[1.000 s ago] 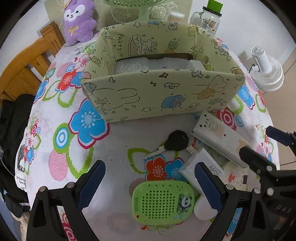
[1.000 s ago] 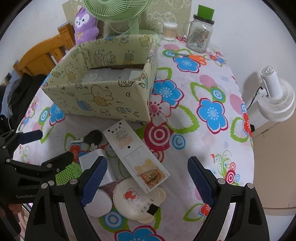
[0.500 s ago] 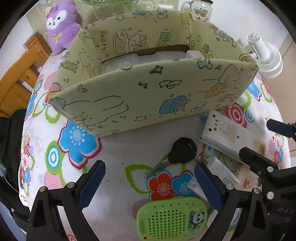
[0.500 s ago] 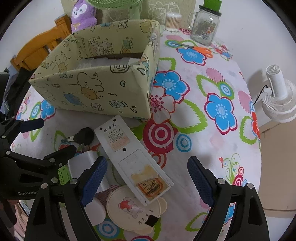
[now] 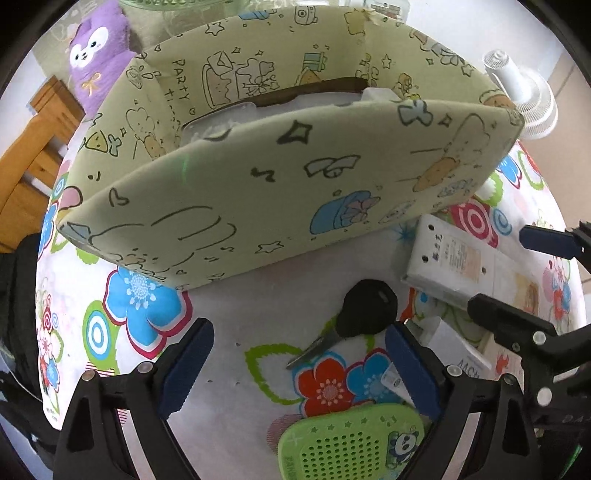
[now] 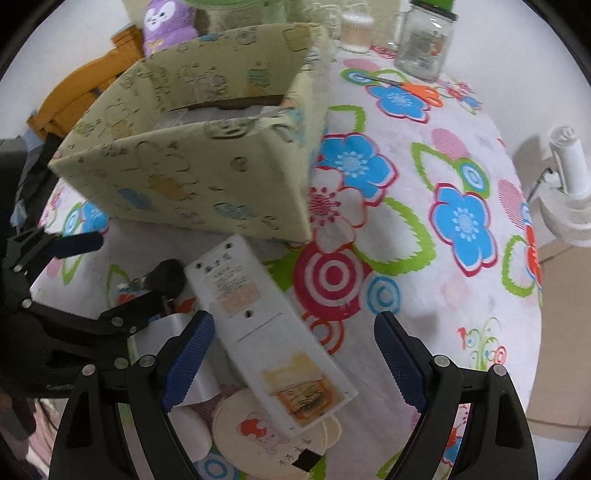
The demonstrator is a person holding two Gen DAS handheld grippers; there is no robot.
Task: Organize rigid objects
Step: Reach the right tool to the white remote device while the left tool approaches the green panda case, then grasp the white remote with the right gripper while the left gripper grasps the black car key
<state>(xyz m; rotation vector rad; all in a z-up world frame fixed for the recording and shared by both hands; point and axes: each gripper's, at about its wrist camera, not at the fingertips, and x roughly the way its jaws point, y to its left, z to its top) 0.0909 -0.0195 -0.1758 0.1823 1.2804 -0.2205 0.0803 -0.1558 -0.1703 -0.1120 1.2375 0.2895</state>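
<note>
A pale green cartoon-print storage box (image 5: 280, 192) (image 6: 192, 173) stands on the flowered tablecloth. In front of it lie a black-headed key (image 5: 364, 310) (image 6: 164, 275), a long white remote-like device (image 5: 454, 262) (image 6: 266, 332), a green perforated case (image 5: 351, 443), a white packet (image 5: 454, 347) and a round cartoon disc (image 6: 258, 428). My left gripper (image 5: 299, 369) is open and empty just before the key. My right gripper (image 6: 295, 362) is open and empty, its fingers either side of the white device.
A purple plush toy (image 5: 99, 48), a glass jar (image 6: 424, 44), orange scissors (image 6: 417, 88) and a cotton-swab pot (image 6: 356, 35) are behind the box. A white fan (image 6: 569, 199) stands beside the table on the right. A wooden chair (image 5: 26, 155) is at the left.
Both grippers have moved forward toward the box, which looms larger. The right gripper now straddles the white device; the left has closed in on the key. Both stayed open.
</note>
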